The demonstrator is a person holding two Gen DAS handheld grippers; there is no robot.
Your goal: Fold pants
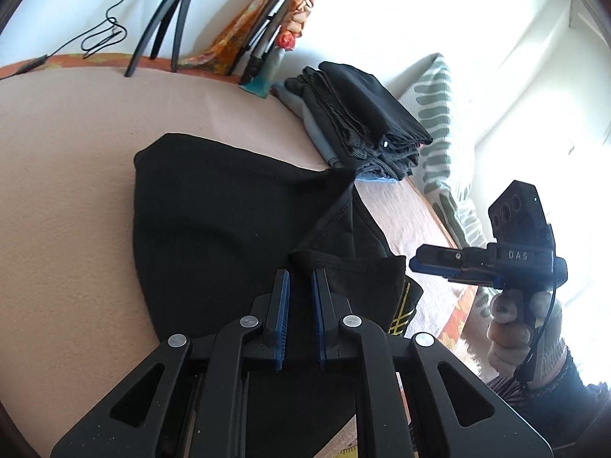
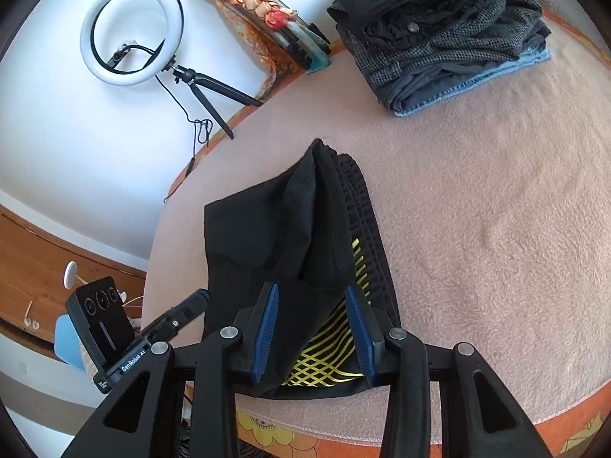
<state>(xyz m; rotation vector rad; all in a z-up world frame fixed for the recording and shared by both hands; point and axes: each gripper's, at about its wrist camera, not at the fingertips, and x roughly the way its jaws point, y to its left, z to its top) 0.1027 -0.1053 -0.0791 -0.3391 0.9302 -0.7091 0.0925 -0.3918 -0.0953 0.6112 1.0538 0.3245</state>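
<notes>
Black pants (image 1: 210, 210) with a yellow line print (image 2: 324, 358) lie partly folded on a pink blanket (image 1: 57, 191). My left gripper (image 1: 301, 273) has its blue pads close together on a raised fold of the pants' near edge. In the right wrist view this gripper (image 2: 202, 297) meets the left edge of the pants (image 2: 259, 236). My right gripper (image 2: 311, 294) is open just above the printed part, its pads clear of the cloth. In the left wrist view a hand holds the right gripper (image 1: 416, 263) off to the right of the pants.
A stack of folded dark and grey clothes (image 2: 439, 30) sits at the far side of the blanket (image 2: 477, 210). A ring light on a small tripod (image 2: 130, 30) stands against the wall. Poles wrapped in patterned cloth (image 1: 275, 19) lean there. A striped cushion (image 1: 439, 114) lies beyond the stack.
</notes>
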